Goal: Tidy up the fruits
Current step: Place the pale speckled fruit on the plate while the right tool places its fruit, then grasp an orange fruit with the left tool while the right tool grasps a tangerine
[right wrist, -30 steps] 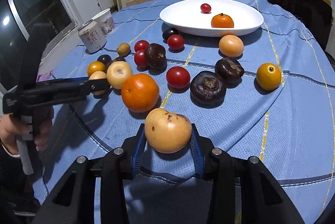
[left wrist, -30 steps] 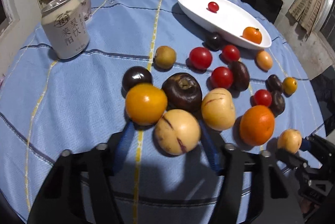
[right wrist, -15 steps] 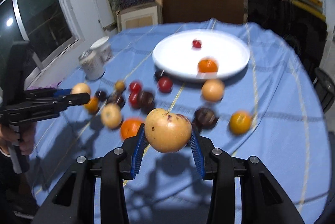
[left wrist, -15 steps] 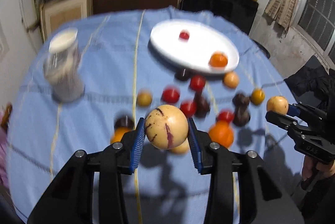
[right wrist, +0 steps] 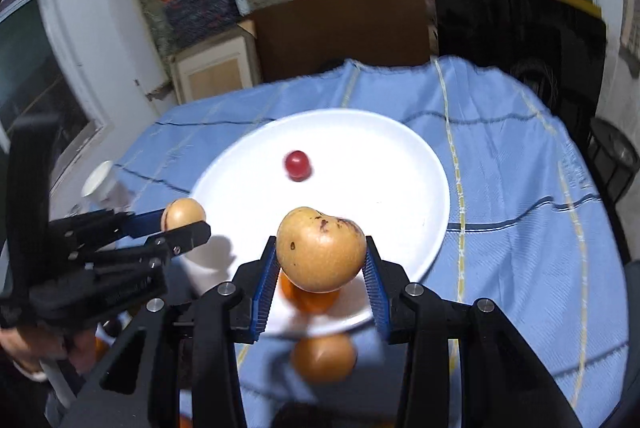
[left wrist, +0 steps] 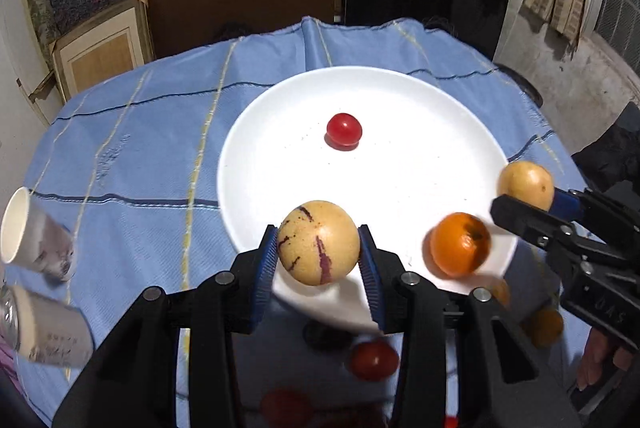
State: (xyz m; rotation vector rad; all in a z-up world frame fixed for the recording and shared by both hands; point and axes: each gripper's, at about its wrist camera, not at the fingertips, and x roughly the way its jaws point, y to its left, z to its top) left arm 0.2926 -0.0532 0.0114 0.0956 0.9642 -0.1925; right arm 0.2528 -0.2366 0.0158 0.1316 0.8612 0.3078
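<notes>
The left gripper (left wrist: pixel 319 260) is clamping a round yellow fruit with purple streaks, the melon (left wrist: pixel 319 242), between its blue pads (left wrist: pixel 267 264). The right gripper (right wrist: pixel 320 268) is clamping a lumpier tan fruit with dark specks, the pear (right wrist: pixel 321 248), the same way. Both are hanging in the air, neither fruit touching anything below.

The relation that matters is fruit to plate (left wrist: pixel 280 156). In the left wrist view the melon is sitting over the plate's near rim, with the open white middle lying straight ahead along the fingers. In the right wrist view the pear is hovering over the near part of the plate too, toward its right side, and the left gripper is coming in at the plate's left edge. The 2 grippers are flanking the plate, near each other but apart. Neither fruit has much of a long axis, so a straight drop looks workable, though both may roll.

The plate is holding 2 things: a tomato (left wrist: pixel 344 131) near the middle and a tangerine (left wrist: pixel 460 243) by the near right rim. More fruit is lying blurred on the cloth (left wrist: pixel 132 156) below the grippers. A cup (left wrist: pixel 32 236) is standing at the left.
</notes>
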